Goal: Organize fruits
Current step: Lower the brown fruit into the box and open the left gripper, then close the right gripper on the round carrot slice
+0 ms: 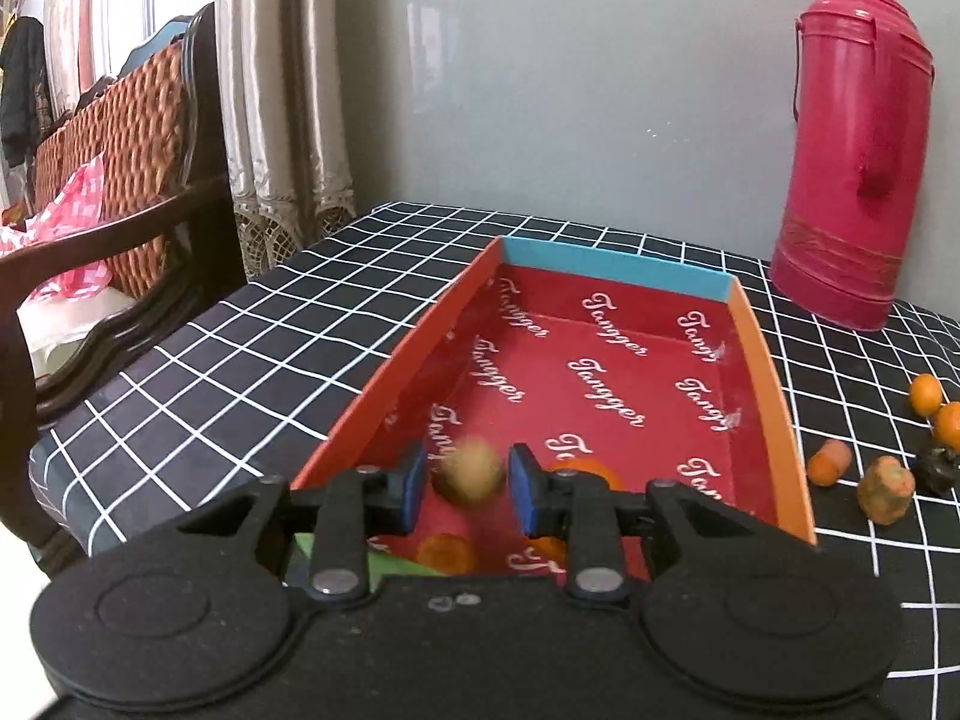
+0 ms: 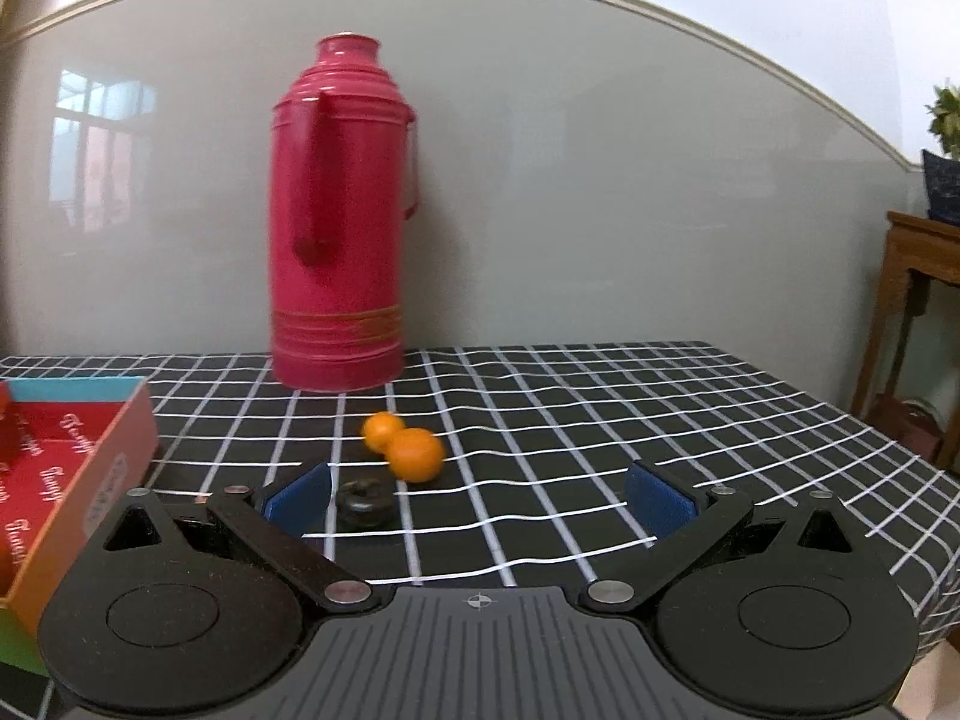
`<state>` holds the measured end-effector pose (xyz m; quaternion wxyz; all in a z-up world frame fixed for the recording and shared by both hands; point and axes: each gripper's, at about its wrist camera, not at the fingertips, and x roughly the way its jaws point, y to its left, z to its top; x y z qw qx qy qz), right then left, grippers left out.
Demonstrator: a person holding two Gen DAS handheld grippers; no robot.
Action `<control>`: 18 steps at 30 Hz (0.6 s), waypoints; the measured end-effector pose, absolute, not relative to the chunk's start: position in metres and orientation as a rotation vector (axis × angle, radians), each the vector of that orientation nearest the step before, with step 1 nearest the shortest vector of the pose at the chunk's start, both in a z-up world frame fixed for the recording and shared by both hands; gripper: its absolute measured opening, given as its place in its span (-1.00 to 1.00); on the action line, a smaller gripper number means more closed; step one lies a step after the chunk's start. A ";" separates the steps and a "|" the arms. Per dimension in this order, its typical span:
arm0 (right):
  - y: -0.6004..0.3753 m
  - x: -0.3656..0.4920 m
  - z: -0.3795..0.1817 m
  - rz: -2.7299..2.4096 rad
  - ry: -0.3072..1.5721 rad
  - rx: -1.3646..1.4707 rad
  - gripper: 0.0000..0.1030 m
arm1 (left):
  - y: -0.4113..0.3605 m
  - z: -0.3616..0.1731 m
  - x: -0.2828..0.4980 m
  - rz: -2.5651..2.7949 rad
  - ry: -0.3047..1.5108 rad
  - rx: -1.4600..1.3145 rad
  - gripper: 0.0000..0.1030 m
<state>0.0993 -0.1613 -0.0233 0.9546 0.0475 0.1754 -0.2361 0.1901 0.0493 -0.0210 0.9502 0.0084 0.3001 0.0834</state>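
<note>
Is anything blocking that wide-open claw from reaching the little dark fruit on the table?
Nothing visible. The dark fruit lies on the checked cloth just ahead of the right gripper, close beside its left finger, with no object in front of it. Two oranges sit behind it.

Ahead of you a pale grey glossy wall [image 2: 600,192] carries a cream moulding [image 2: 660,18] and reflects a window. The counter wears a black cloth with a white grid [image 1: 240,348]. To your left stand a dark wooden chair with a woven rattan back [image 1: 120,138] and beige curtains [image 1: 270,90]. At far right, a brown wooden side table [image 2: 924,258] holds a potted plant [image 2: 945,150].
</note>
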 end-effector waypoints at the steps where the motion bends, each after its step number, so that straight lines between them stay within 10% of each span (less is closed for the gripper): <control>1: -0.160 0.100 -0.024 -0.461 0.360 0.099 1.00 | 0.050 -0.020 0.189 0.171 0.608 0.021 -0.46; 6: -0.153 0.108 -0.027 -0.374 0.379 0.124 1.00 | 0.057 -0.015 0.185 0.146 0.603 0.007 0.09; 12: -0.148 0.122 -0.032 -0.276 0.424 0.150 1.00 | 0.061 -0.005 0.174 0.113 0.559 0.008 0.12; 18: -0.149 0.137 -0.036 -0.190 0.464 0.190 1.00 | 0.061 0.009 0.160 0.148 0.446 0.046 0.57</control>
